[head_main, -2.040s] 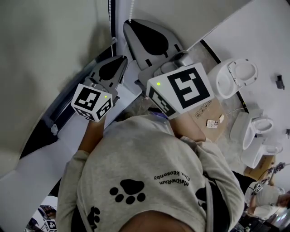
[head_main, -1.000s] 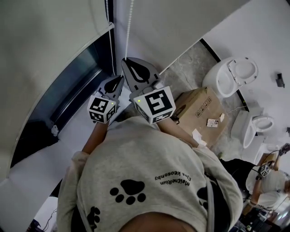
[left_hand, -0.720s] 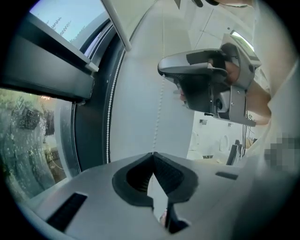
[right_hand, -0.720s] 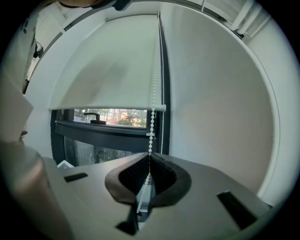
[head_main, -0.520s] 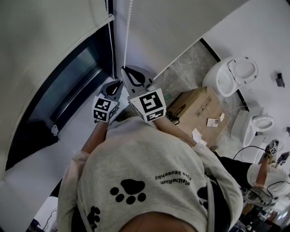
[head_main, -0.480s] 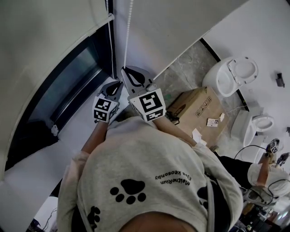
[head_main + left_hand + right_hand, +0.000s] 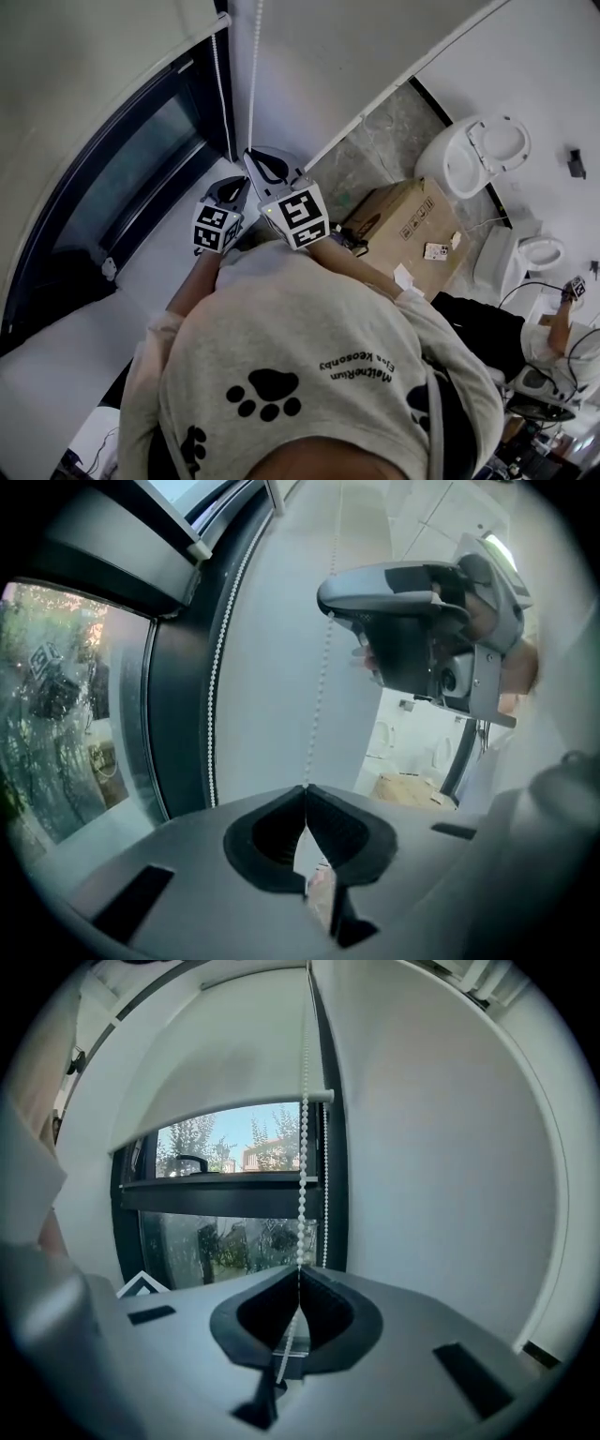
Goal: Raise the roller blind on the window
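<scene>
the bead chain [image 7: 303, 1147] hangs vertical at the right edge of the window [image 7: 234, 1222], whose roller blind [image 7: 216, 1063] covers the top part, with left gripper [image 7: 305, 787] and right gripper [image 7: 300, 1271] both clamped shut on one strand, whose run through the jaws only the gripper views show.

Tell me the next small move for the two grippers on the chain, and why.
Probably open the left gripper and lift it to regrip higher. It and the right gripper are both shut on the same strand of the bead chain, the left one lower, and the roller blind covers the upper part of the window, so more pulls seem needed.
</scene>
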A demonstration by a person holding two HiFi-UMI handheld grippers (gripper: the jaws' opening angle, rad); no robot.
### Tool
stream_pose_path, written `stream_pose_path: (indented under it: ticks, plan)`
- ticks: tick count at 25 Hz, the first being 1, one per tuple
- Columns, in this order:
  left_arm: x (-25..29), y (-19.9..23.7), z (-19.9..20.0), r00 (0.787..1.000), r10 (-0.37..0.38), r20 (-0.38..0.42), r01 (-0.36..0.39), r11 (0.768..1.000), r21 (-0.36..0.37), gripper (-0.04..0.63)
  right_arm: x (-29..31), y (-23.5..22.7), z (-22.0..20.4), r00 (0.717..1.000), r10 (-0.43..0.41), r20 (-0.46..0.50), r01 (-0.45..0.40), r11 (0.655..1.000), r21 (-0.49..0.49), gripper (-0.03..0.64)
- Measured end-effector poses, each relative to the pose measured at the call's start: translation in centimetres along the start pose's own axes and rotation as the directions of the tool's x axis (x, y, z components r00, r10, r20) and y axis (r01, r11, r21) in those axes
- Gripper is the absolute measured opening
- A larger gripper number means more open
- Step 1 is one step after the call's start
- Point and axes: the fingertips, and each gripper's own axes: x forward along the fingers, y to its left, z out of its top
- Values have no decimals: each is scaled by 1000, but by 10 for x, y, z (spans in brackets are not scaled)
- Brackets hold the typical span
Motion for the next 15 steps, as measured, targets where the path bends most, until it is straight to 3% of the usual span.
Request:
stream_pose_path:
  ticks: [3, 5, 10, 15]
  plan:
    - [3, -5, -3, 999, -18, -30, 20, 998, 53, 22, 0, -2, 1, 1000, -2, 4, 2, 1000, 3, 11]
    - [-2, -7, 3, 1000, -32, -1, 32, 999, 32, 154, 0, -3, 1, 1000, -4, 7, 4, 1000, 9, 11]
    - [-26, -7, 49, 990, -37, 137, 43, 998, -44, 153, -3, -7, -1, 1000, -7, 12, 6, 1000, 20, 11]
    - [-63, -9, 111, 966, -18, 258, 30, 999, -42, 115, -6, -9, -3, 1000, -10, 23, 9, 1000, 6, 11]
